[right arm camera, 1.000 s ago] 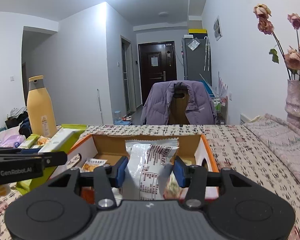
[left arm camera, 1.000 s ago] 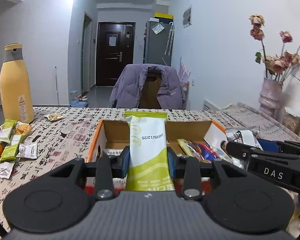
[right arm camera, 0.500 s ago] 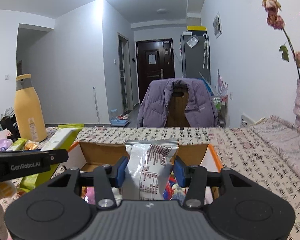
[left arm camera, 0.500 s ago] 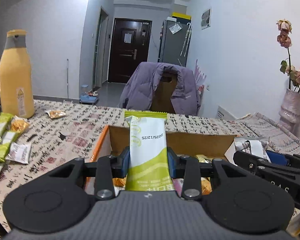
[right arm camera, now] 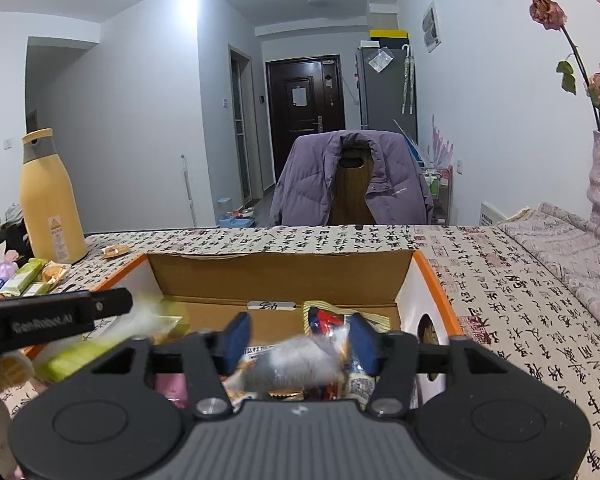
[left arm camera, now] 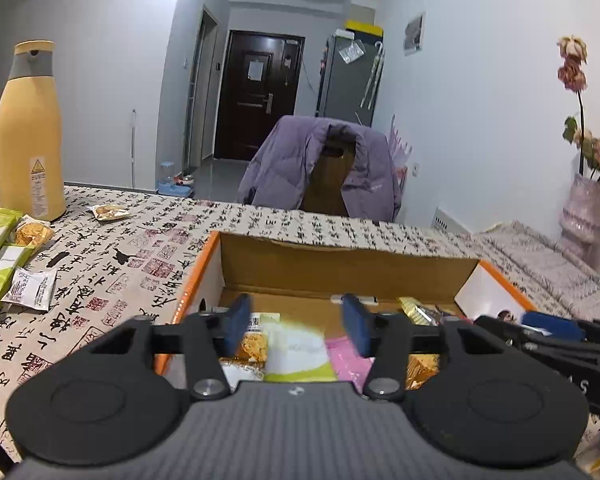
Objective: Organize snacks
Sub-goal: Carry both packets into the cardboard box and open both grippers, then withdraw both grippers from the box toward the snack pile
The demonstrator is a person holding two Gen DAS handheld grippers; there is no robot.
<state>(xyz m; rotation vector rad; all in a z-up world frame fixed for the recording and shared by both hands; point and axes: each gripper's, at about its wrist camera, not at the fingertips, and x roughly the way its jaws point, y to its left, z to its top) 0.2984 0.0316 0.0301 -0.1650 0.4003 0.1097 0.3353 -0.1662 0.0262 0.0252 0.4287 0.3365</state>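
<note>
An orange-edged cardboard box (left arm camera: 340, 260) holds several snack packets. My left gripper (left arm camera: 296, 320) hangs over its near side with its jaws opening; the green-and-white packet (left arm camera: 300, 354) lies loose below them, touching neither pad. In the right wrist view the same box (right arm camera: 280, 276) is ahead. My right gripper (right arm camera: 299, 338) is also opening, and the silver packet (right arm camera: 292, 368) is a blur dropping between its fingers, free of the pads. The green-and-white packet (right arm camera: 100, 348) shows as a blur under the left gripper's finger (right arm camera: 52, 318).
A tall yellow bottle (left arm camera: 28, 132) stands at the table's far left, with loose snack bars (left arm camera: 4, 264) and a small packet (left arm camera: 108, 212) near it. A chair with a purple jacket (left arm camera: 324, 168) is behind the table. A vase of flowers (left arm camera: 588, 208) stands at right.
Both grippers moved forward over the box and opened. The green-and-white packet left the left jaws and dropped into the box; the silver packet slipped from the right jaws.
</note>
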